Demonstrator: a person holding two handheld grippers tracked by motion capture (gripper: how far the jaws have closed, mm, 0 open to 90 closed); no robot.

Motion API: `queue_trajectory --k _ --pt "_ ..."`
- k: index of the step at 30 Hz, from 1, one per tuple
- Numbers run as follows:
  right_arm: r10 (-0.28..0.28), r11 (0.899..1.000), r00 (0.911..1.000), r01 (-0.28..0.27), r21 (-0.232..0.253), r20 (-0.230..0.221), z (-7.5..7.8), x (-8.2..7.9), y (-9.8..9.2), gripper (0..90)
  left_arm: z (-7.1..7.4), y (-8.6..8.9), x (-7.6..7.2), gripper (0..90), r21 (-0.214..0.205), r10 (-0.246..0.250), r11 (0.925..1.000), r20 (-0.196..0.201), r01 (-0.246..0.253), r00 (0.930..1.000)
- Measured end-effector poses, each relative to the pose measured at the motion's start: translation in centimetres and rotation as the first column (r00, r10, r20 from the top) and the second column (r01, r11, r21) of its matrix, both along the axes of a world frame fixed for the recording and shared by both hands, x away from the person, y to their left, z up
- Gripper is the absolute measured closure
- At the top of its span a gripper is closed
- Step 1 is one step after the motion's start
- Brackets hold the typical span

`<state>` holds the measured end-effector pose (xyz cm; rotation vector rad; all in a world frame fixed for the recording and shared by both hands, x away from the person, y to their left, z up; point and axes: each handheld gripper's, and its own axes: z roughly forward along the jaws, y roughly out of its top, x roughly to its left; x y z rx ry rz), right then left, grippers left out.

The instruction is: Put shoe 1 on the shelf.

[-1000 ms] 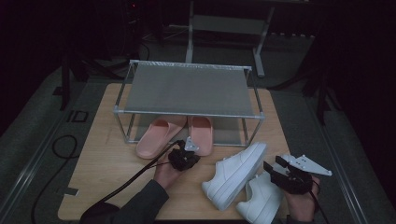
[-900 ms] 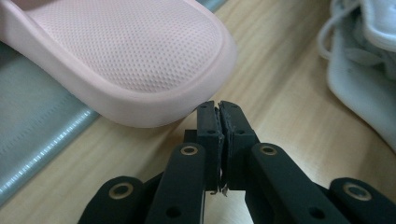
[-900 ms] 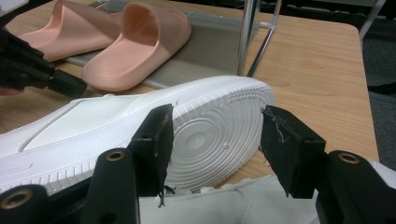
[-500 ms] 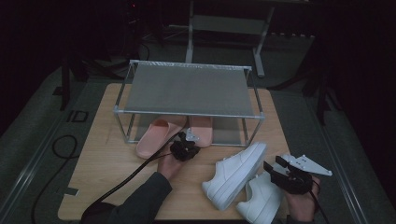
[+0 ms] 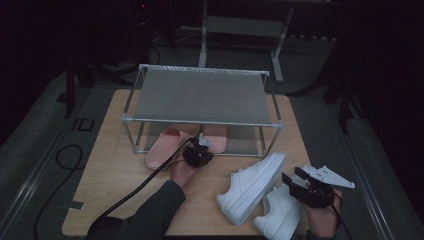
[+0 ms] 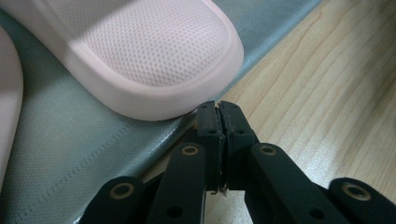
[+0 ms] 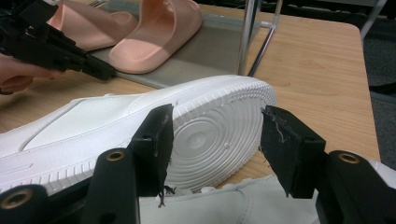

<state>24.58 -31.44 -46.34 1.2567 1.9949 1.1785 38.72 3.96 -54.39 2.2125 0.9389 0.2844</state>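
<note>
- So the pink slipper (image 6: 140, 56) sits half on the rack's grey bottom mat (image 6: 70, 158), its end poking over the front edge, right at the left gripper (image 6: 217, 112), whose jaws are pressed together on nothing.
- I'd nudge it in low and straight with those closed tips so it doesn't twist against its twin (image 5: 216, 136).
- The high view shows the whole rack (image 5: 202, 95); the right gripper view shows the right gripper (image 7: 215, 135) spread wide, empty, by a tipped white sneaker (image 7: 140, 126).
</note>
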Motion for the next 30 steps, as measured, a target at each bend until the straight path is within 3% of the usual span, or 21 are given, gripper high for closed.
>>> queue_trajectory --k 7,14,24,30 --pt "-0.005 1.000 1.0000 0.005 0.004 0.003 0.1 -0.1 -0.2 43.6 0.9 0.3 -0.5 86.5 0.016 -0.019 0.9997 0.021 0.019 0.9996" --pt "-0.006 1.000 1.0000 0.006 0.003 0.006 0.1 -0.1 -0.3 43.6 2.9 1.7 -1.8 85.6 0.030 -0.042 0.9988 0.062 0.040 0.9972" --pt "-0.005 1.000 1.0000 0.005 0.003 0.005 0.1 -0.1 -0.2 43.6 4.9 5.2 -3.9 77.3 0.058 -0.032 0.9979 0.095 0.027 0.9949" --pt "-0.008 1.000 0.9999 0.008 0.003 0.006 0.1 -0.1 -0.2 43.6 5.3 7.9 -4.9 71.6 0.054 0.014 0.9984 0.095 -0.019 0.9954"
